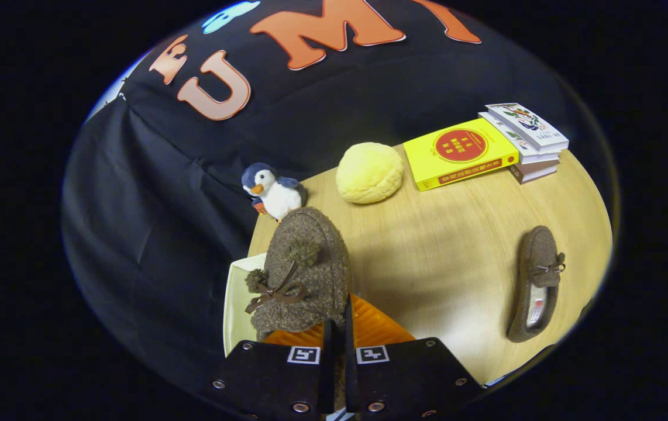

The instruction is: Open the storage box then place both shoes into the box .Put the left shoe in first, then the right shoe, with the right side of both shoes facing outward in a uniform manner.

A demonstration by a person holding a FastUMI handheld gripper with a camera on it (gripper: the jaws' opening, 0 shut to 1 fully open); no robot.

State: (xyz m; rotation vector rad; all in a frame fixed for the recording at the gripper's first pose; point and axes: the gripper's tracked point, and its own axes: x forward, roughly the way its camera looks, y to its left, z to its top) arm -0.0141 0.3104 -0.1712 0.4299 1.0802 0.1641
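The brown tweed slipper with a ribbon bow and two pom-poms (pixel 305 272) is held at its rear edge by the gripper (pixel 338 333), whose fingers are nearly closed with the fabric pinched between them. The long axis of this shoe runs away from the fingers, toe pointing forward and upper side visible. Directly beneath it is the storage box with a cream wall (pixel 233 304) and an orange ribbed interior (pixel 376 327).

The second matching brown slipper (pixel 536 285) lies on the light wooden table (pixel 445 245) well to the right of the fingers, long axis also roughly fore-and-aft.

Beyond the held shoe stand a plush penguin (pixel 271 190), a round yellow cushion (pixel 369 173), a yellow book (pixel 460 153) and a stack of books (pixel 528 140).
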